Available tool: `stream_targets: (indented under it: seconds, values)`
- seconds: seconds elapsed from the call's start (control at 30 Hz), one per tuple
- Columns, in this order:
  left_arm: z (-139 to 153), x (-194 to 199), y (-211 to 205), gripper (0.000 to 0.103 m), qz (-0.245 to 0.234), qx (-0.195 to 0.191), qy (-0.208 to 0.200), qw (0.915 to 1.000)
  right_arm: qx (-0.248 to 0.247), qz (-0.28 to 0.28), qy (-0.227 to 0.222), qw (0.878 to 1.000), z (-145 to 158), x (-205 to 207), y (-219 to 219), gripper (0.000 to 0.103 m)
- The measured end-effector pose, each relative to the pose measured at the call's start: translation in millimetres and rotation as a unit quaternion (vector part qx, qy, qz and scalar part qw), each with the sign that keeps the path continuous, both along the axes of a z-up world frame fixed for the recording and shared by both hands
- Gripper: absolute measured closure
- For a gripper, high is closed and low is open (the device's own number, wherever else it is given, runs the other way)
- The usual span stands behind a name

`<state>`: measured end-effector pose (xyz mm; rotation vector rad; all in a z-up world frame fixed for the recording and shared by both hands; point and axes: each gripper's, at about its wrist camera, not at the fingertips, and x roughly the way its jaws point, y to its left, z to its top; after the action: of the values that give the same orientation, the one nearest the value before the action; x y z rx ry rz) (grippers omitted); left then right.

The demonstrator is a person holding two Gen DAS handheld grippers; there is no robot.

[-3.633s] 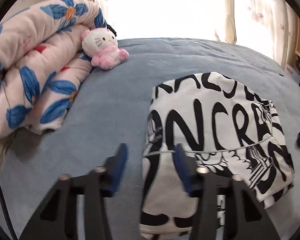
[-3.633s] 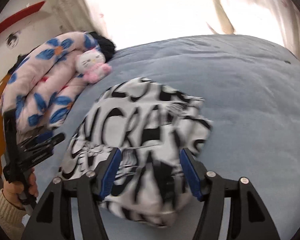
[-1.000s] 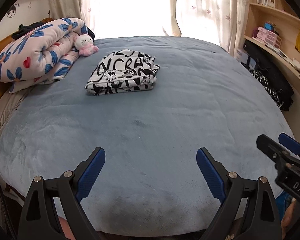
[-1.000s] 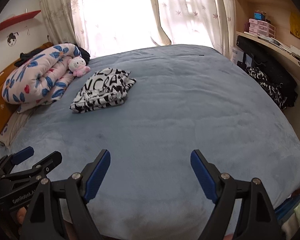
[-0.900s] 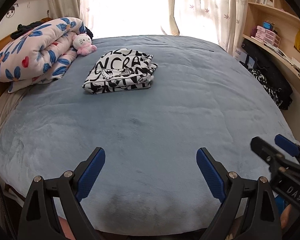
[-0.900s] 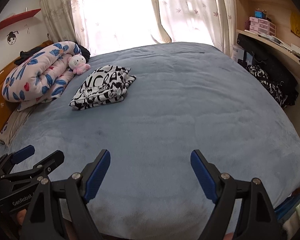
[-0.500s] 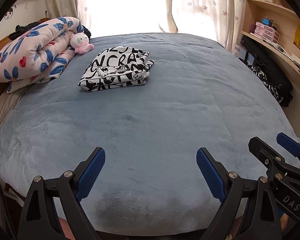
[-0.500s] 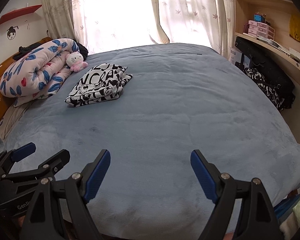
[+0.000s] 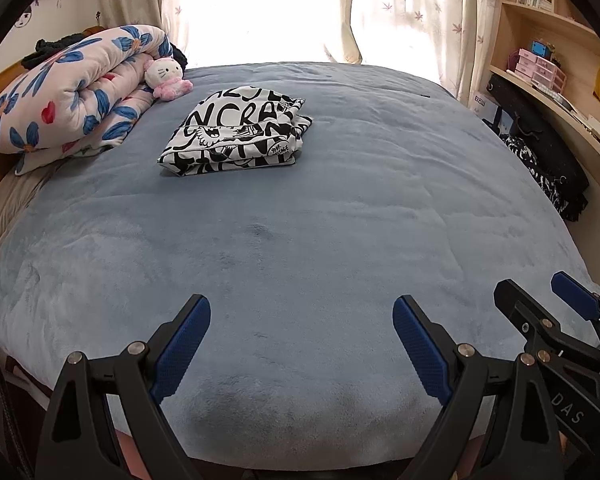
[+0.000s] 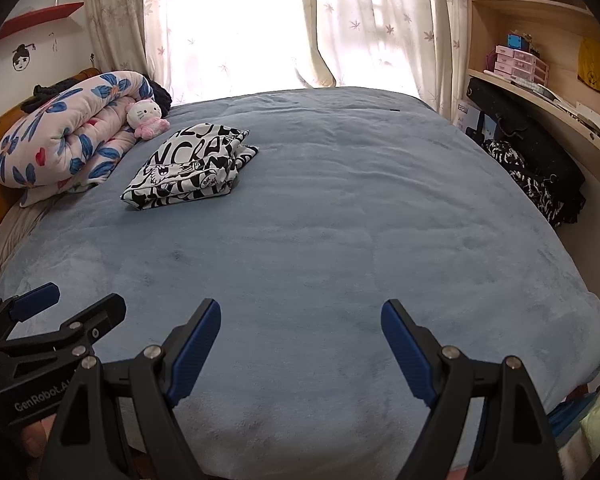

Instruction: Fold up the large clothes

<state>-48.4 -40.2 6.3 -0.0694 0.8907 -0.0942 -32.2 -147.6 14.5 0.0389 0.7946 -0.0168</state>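
left wrist: bed (image 9: pixel 300 240) foot, facing window | right wrist: probably alongside, same bed

L gripper (image 9: pixel 301 316): jaws spread wide, nothing between blue pads, tips angled downward over near edge of the bed (image 9: pixel 340 240), not touching it. R gripper (image 10: pixel 301 322): same pose, jaws wide, empty, over near edge. The two sit side by side, L to the left of R, each visible in the other's view. Part of a hand (image 10: pixel 32 436) shows under L gripper body.
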Motion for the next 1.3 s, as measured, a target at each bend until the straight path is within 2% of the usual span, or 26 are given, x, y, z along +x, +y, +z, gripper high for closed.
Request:
stream_targets:
  seconds: [1.3]
  values:
    - [-8.5,-0.8,7.4,0.011,0.006,-0.011,0.016,0.9998,-0.015,-0.007,-0.001,1.0,-0.5,-1.8,2.7,0.02]
